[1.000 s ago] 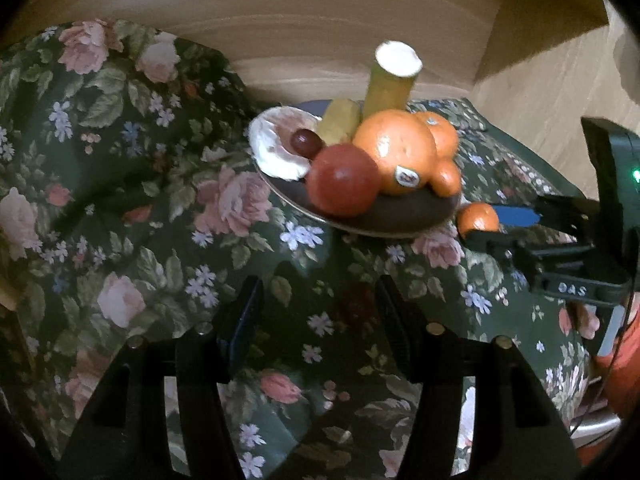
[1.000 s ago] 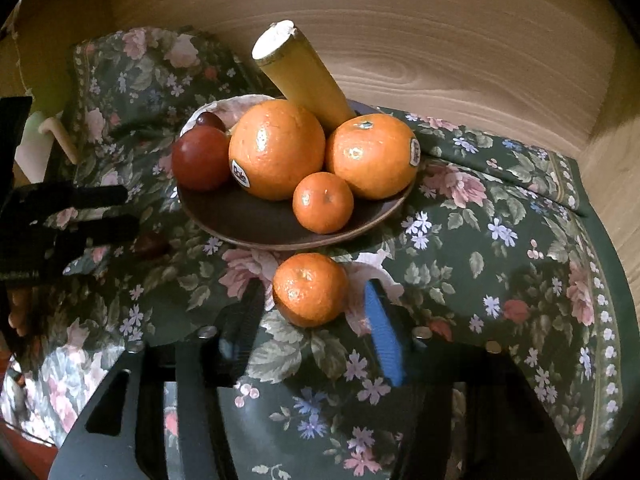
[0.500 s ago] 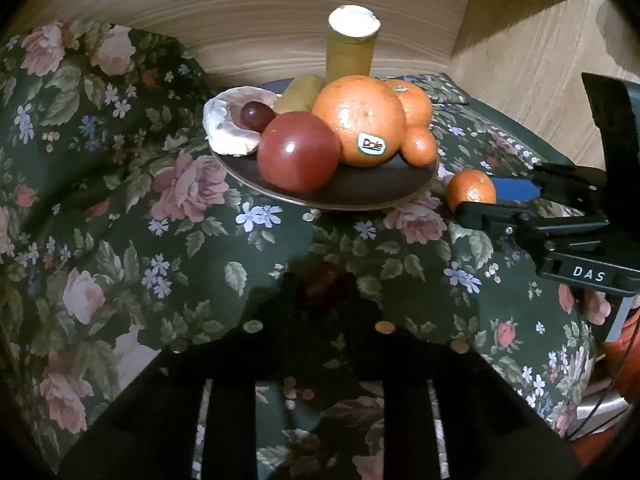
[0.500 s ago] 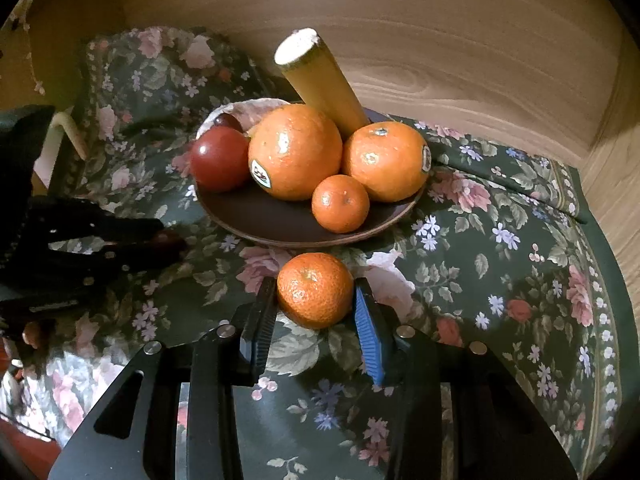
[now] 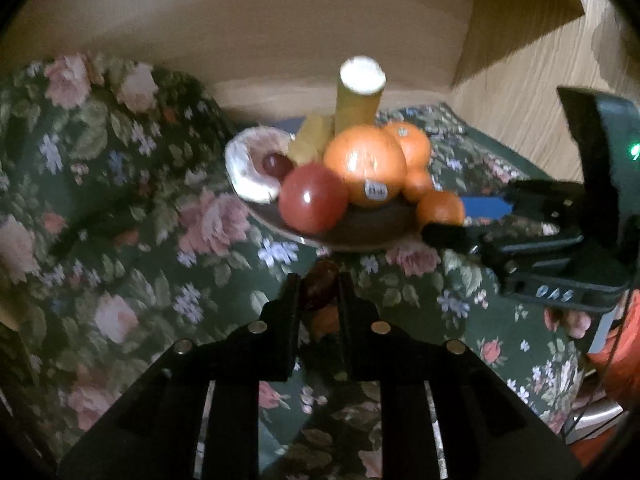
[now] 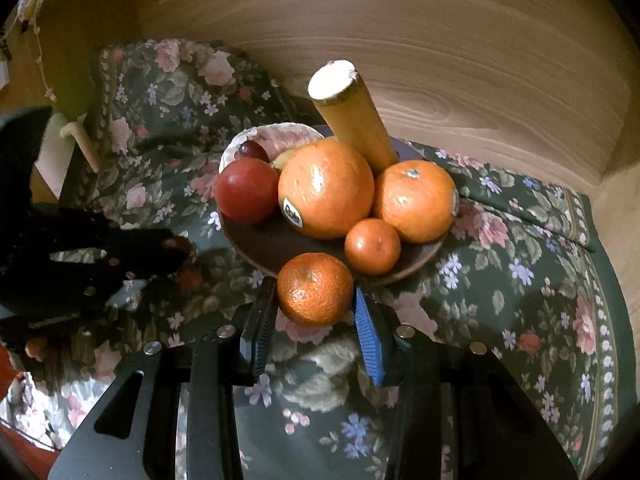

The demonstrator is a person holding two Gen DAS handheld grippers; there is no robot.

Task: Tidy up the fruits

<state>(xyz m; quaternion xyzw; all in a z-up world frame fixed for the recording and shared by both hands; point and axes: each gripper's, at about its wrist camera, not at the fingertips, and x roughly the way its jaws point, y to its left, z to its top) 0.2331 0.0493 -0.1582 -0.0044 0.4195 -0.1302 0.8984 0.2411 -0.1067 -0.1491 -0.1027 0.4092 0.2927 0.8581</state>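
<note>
A dark brown plate (image 6: 280, 250) on the floral cloth holds two large oranges (image 6: 326, 188), a small mandarin (image 6: 372, 246), a red apple (image 6: 248, 190), a grape in a pale shell dish (image 6: 250, 149) and a tall yellow cut stalk (image 6: 352, 116). My right gripper (image 6: 314, 300) is shut on a mandarin (image 6: 315, 294), held at the plate's near rim. My left gripper (image 5: 318, 292) is shut on a small dark red fruit (image 5: 319, 282), held just above the cloth in front of the plate (image 5: 360, 236). The right gripper also shows in the left wrist view (image 5: 448, 216).
The green floral cloth (image 6: 520, 280) covers the whole surface and bunches up at the back left. A wooden wall (image 6: 440, 60) runs close behind the plate. The left gripper's black body (image 6: 80, 264) sits left of the plate.
My right gripper closed on the mandarin and lifted it toward the plate rim. My left gripper closed on the small dark red fruit and raised it off the cloth.
</note>
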